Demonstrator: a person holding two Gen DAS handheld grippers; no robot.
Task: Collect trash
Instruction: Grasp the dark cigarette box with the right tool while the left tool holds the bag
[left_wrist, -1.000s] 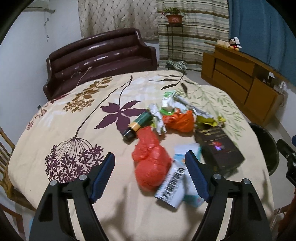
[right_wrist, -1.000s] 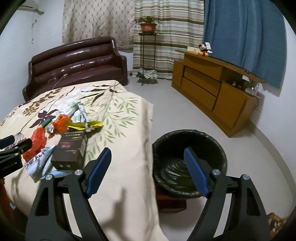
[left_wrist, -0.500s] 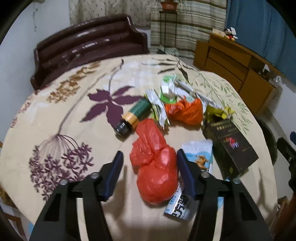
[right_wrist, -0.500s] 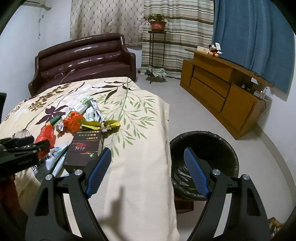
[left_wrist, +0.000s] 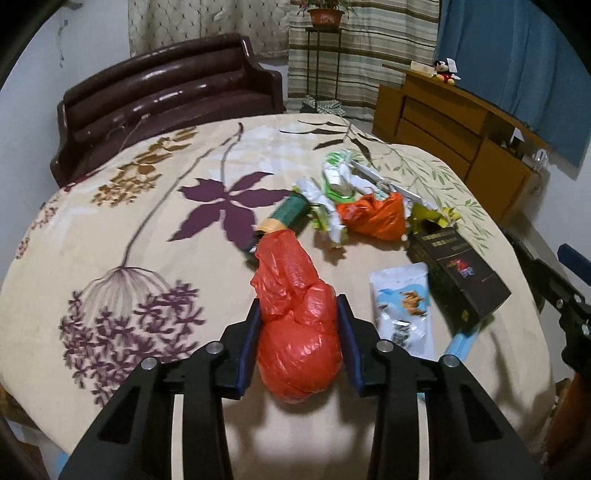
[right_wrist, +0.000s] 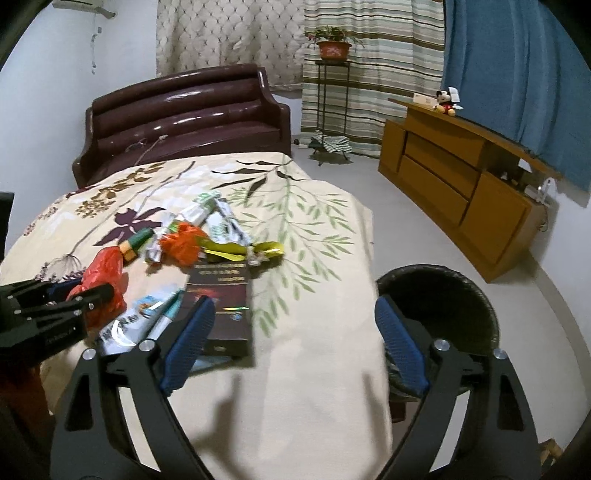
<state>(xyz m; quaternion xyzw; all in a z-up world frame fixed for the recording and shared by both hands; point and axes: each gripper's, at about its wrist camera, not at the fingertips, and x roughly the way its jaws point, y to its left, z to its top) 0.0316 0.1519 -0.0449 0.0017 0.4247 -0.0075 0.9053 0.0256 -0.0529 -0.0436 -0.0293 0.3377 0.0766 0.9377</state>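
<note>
The left gripper (left_wrist: 299, 325) clamped a red plastic bag (left_wrist: 295, 332) near the desk's (left_wrist: 110, 229) front edge; the right gripper (right_wrist: 291, 343) hung open beside the bin (right_wrist: 443, 295). The thin, crumpled plastic might slip loose or snag nearby wrappers.

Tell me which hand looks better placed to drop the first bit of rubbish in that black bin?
Probably the left tool: its fingers already squeeze the red plastic bag. The right tool is nearer the black bin but open and holding nothing.
</note>
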